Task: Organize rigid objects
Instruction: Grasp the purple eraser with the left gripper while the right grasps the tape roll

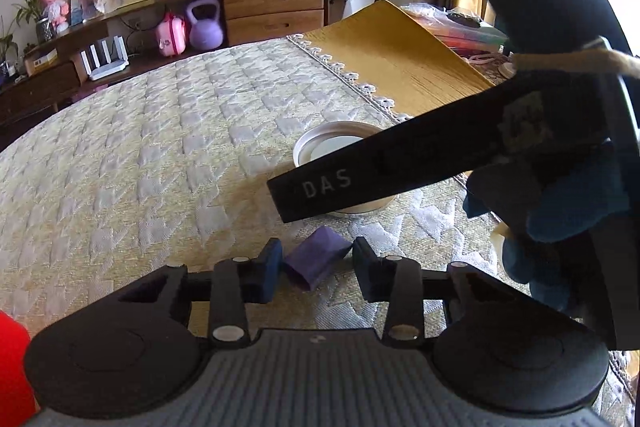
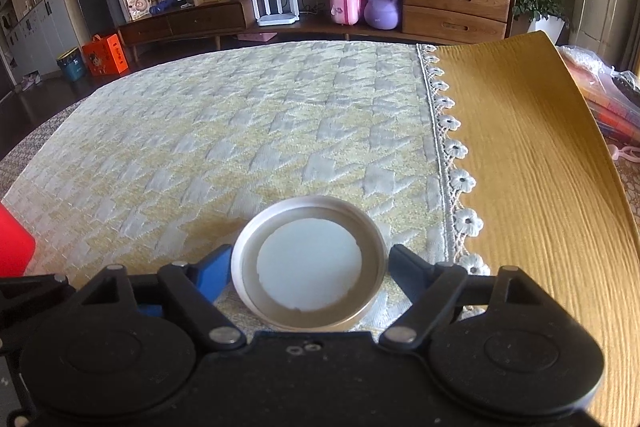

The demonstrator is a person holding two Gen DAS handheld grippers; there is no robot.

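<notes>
Two grippers at work over quilted cloth [image 2: 248, 131]. Landmark: round lid [image 2: 310, 263], lying rim-up on the cloth, just left of the lace edging [image 2: 452, 147] and yellow runner [image 2: 532, 155].

Right gripper [image 2: 310, 269]: straddling the lid, blue pads either side. Left pad [image 2: 214, 273] against the rim or nearly so; right pad [image 2: 404, 267] just clear. Contact not confirmed; recorded as open, lid between the jaws.

Left gripper [image 1: 316, 265]: near side of the lid, close by. Small purple block [image 1: 316, 261] between the pads, tilted. Left pad [image 1: 270, 265] touching the block, right pad [image 1: 364, 263] at its corner. Recorded as gripping the block.

Red object [image 2: 14, 247] well left of the lid, cut off by frame edge; kind not determinable.
</notes>
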